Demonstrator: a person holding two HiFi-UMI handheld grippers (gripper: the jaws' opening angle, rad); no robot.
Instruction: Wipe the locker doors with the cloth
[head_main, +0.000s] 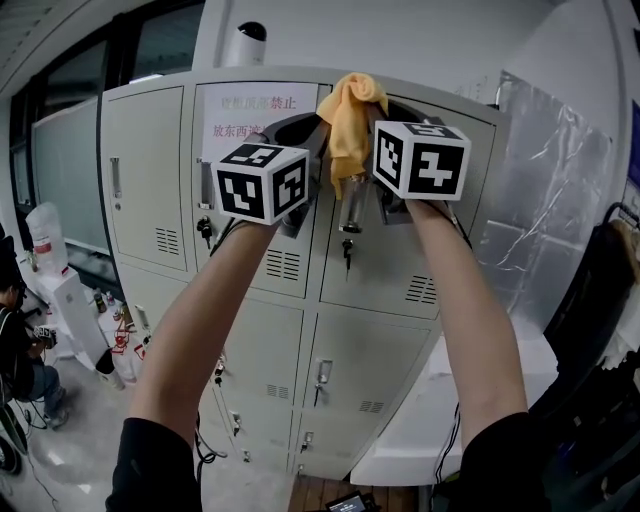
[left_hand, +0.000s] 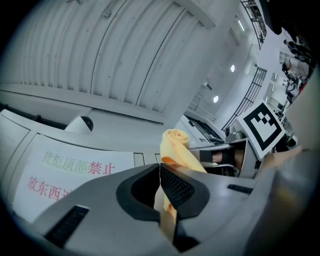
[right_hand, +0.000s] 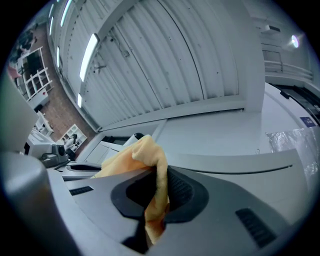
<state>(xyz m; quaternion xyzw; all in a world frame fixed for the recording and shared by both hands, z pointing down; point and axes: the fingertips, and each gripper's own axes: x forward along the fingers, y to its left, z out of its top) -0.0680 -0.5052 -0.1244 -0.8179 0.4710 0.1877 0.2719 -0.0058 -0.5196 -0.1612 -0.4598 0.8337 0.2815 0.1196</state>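
The lockers (head_main: 150, 190) stand ahead. The cloth (head_main: 352, 112) is held high at their top edge, likely to start wiping the upper doors. The left gripper (left_hand: 161, 175) and right gripper (right_hand: 159, 187) both have their fingers (right_hand: 181, 191) pinched tight on it.

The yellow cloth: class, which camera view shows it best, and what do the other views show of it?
The head view: the cloth shows almost whole before the locker doors, held by the left gripper and right gripper. Each gripper view shows only a bunch clamped in its own jaws.
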